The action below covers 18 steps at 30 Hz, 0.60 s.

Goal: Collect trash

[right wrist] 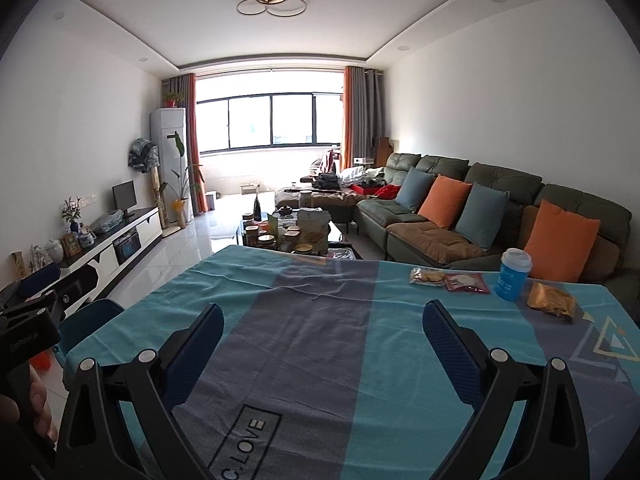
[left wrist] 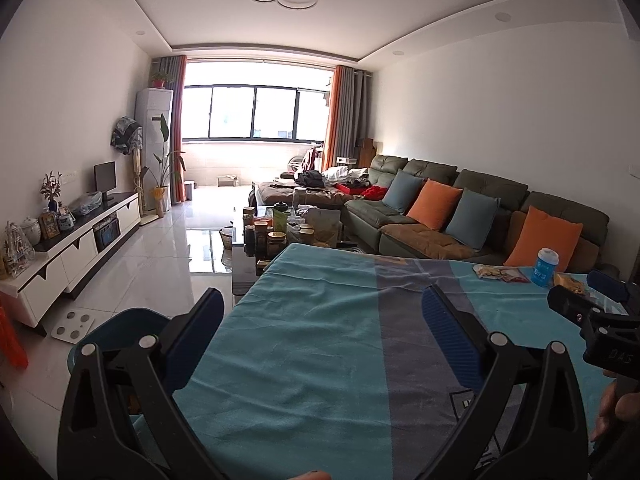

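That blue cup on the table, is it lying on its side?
No, the blue cup stands upright on the tablecloth, white lid on top, between the snack wrappers.

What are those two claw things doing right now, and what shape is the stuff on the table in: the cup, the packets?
left gripper: open, holding nothing, over the tablecloth.
right gripper: open, holding nothing.
blue cup: upright, white lid on.
orange-brown packet: crumpled, lying beside the cup.
dark red packet: lying flat.
clear snack packet: lying flat, touching the red one.
tablecloth: spread out, slightly wrinkled.
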Tool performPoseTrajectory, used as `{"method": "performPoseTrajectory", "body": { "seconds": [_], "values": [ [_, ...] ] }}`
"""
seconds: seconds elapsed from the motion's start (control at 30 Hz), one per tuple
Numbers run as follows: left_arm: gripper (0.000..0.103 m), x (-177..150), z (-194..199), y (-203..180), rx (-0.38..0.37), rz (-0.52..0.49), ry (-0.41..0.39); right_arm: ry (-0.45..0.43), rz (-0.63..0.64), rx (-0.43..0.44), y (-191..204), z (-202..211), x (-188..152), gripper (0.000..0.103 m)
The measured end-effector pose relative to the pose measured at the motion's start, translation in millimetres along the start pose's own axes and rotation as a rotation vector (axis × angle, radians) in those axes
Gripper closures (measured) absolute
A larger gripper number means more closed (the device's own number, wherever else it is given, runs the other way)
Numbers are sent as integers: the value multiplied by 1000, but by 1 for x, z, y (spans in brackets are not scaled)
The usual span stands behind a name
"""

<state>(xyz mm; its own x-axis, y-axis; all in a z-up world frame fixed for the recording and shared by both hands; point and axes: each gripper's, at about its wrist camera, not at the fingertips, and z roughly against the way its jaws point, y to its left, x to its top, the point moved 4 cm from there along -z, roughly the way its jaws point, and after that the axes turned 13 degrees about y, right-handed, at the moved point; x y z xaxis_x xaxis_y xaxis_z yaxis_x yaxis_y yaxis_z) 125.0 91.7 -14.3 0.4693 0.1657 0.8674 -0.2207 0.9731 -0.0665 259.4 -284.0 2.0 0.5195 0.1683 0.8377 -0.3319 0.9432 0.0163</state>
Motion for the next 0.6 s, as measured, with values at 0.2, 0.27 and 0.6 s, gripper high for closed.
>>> {"method": "performPoseTrajectory", "body": {
  "seconds": [0.2, 0.27, 0.6],
  "values": [
    [5, -6, 10, -16, -45, -20, 0, -46, -45, -53, -17, 23, -12, 7],
    [5, -8, 13, -21, -60, -31, -3, -62, -43, -77, -18, 32, -17, 7],
    [5, -26, 35, -30, -102, -44, -21, -142, -61, -140, -19, 65, -37, 7]
  ]
}}
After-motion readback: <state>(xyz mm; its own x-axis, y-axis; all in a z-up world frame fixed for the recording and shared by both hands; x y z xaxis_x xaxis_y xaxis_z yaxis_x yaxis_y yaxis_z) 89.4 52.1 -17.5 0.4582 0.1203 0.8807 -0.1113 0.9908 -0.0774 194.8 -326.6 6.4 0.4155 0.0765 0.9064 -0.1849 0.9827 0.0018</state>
